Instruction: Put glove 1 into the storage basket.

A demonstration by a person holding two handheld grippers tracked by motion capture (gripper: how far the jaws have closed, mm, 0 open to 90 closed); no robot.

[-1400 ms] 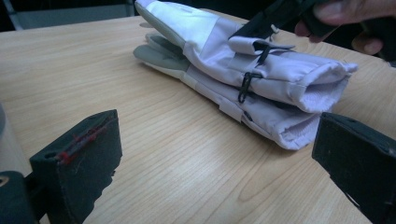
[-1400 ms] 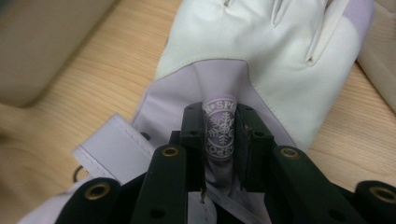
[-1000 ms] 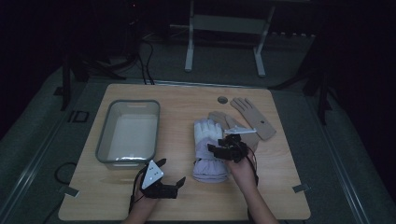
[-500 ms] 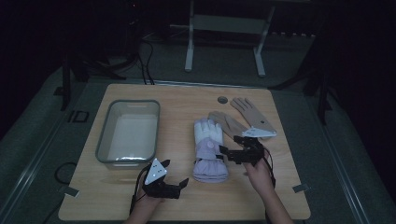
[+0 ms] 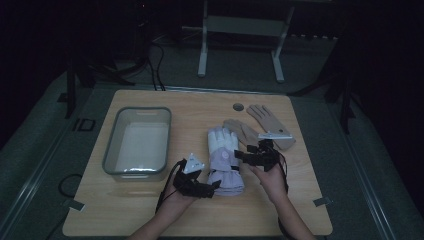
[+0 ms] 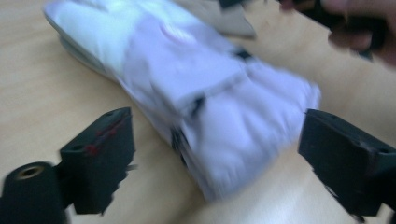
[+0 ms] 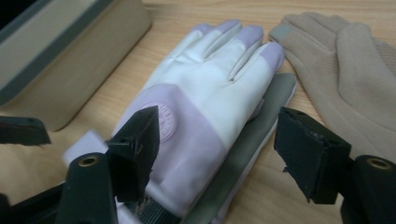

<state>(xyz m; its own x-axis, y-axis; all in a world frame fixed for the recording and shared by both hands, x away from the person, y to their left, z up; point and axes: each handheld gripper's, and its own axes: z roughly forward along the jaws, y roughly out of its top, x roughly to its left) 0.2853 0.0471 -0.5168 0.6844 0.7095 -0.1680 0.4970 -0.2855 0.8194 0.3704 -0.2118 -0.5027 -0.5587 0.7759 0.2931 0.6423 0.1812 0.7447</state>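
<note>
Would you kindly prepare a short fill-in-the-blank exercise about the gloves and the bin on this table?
1. The white and lilac glove pair lies stacked between the grey bin and the ____ gloves.
2. The left gripper is at the glove pair's ____ end.
3. The right gripper has its jaws ____, with nothing between its pads.
4. The bin holds ____.

Missing words: tan; cuff; open; nothing

The left gripper (image 5: 214,186) now sits higher in the frame at the glove's (image 5: 223,157) cuff, its jaws narrowing slightly with nothing gripped.
</note>
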